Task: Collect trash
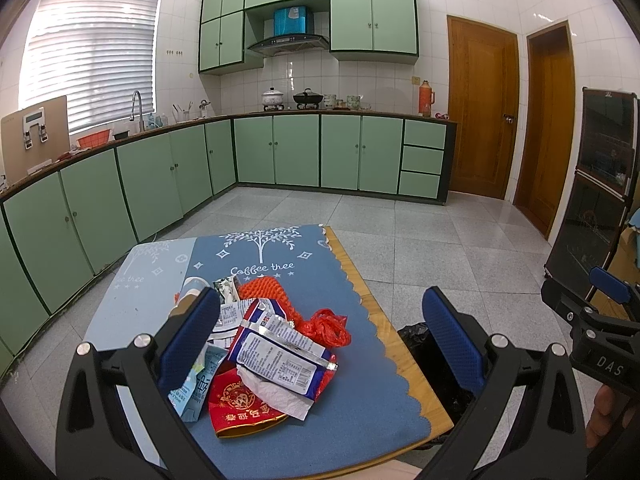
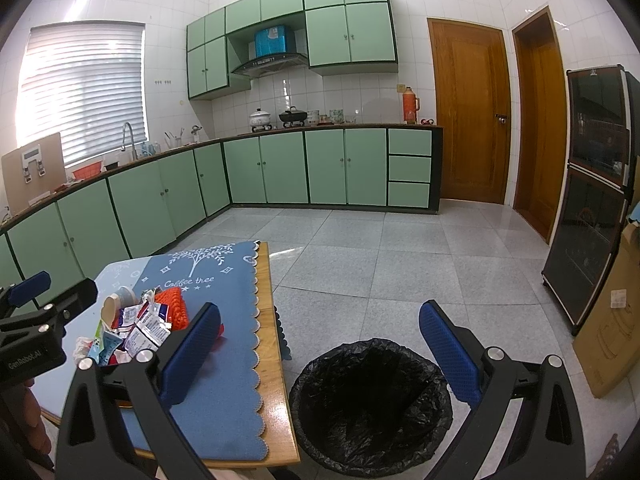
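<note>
A pile of trash lies on the blue tablecloth [image 1: 360, 392]: a blue-and-white snack wrapper [image 1: 280, 356], a red foil packet [image 1: 240, 408], an orange-red net bag [image 1: 280, 300], a white tissue [image 1: 276, 396] and a paper cup [image 1: 192, 288]. My left gripper [image 1: 324, 340] is open and empty, hovering just above the pile. My right gripper [image 2: 320, 350] is open and empty, held over the gap between the table edge and a bin lined with a black bag [image 2: 372, 404]. The pile also shows in the right wrist view [image 2: 140, 328], to the left.
The wooden table [image 2: 276, 400] stands on a grey tiled floor. The bin stands on the floor to the right of the table. Green kitchen cabinets [image 1: 276, 152] run along the far wall. A dark glass cabinet [image 2: 592, 208] and a cardboard box [image 2: 612, 332] stand at the right.
</note>
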